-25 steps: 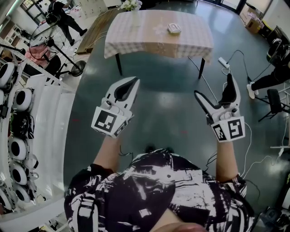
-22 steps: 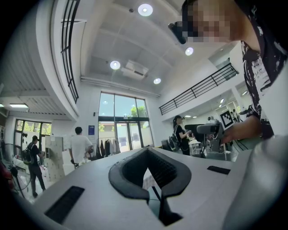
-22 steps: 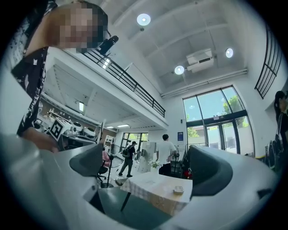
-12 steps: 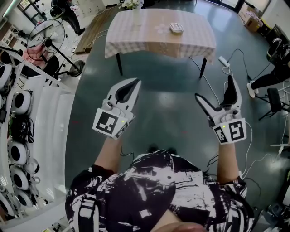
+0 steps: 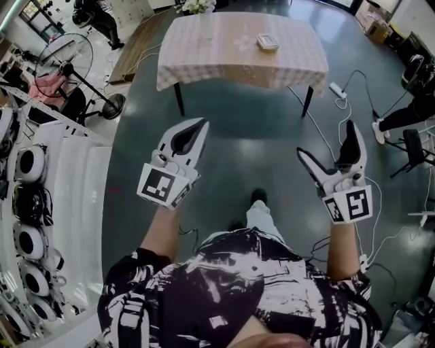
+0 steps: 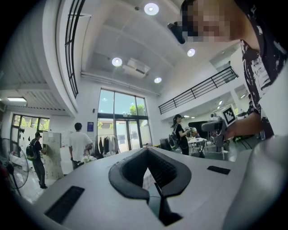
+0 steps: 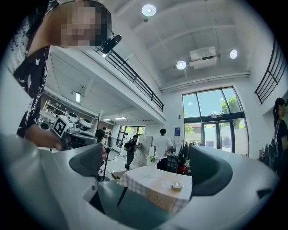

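Observation:
My left gripper is held out over the dark green floor with its jaws shut and nothing in them; in the left gripper view the black pads meet. My right gripper stands open and empty, its pads wide apart in the right gripper view. Ahead is a table with a checked cloth, also seen between the right jaws. A small white flat thing lies on it. Flowers stand at its far edge.
White shelving with round devices runs along the left. A standing fan is at the far left. A power strip and cables lie on the floor to the right, near a seated person. Other people stand by glass doors.
The person has stepped forward: a leg and shoe now show below the grippers. The right gripper has shifted slightly right and down. Both grippers keep their state.

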Demonstrator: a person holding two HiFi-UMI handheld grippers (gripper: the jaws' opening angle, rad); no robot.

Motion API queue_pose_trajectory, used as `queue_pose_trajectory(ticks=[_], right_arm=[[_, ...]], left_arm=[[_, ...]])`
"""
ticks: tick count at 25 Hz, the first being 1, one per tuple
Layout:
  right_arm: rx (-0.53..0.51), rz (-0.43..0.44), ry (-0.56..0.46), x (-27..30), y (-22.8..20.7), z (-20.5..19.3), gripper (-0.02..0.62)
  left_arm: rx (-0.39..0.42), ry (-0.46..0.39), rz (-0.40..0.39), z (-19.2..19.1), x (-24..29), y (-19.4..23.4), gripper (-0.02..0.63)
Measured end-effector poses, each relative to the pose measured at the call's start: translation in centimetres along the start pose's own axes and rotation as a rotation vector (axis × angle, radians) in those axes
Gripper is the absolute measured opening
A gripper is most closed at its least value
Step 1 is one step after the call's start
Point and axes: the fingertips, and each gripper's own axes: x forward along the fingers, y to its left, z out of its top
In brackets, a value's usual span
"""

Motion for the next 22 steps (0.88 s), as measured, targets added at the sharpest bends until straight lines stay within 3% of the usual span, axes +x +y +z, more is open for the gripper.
queue_pose_trajectory(ticks=[11, 22], right_arm=[[0.013, 0.048, -0.029, 10.4, -5.8, -4.4, 0.575], [0.011, 0.124, -0.027, 23.2, -18.9, -9.1, 0.575]], left_arm=[[0.025, 0.017, 0.04, -2.7, 8.1, 7.2, 0.0], [0.03, 0.034, 0.076, -4.5, 25.9, 14.8, 0.0]])
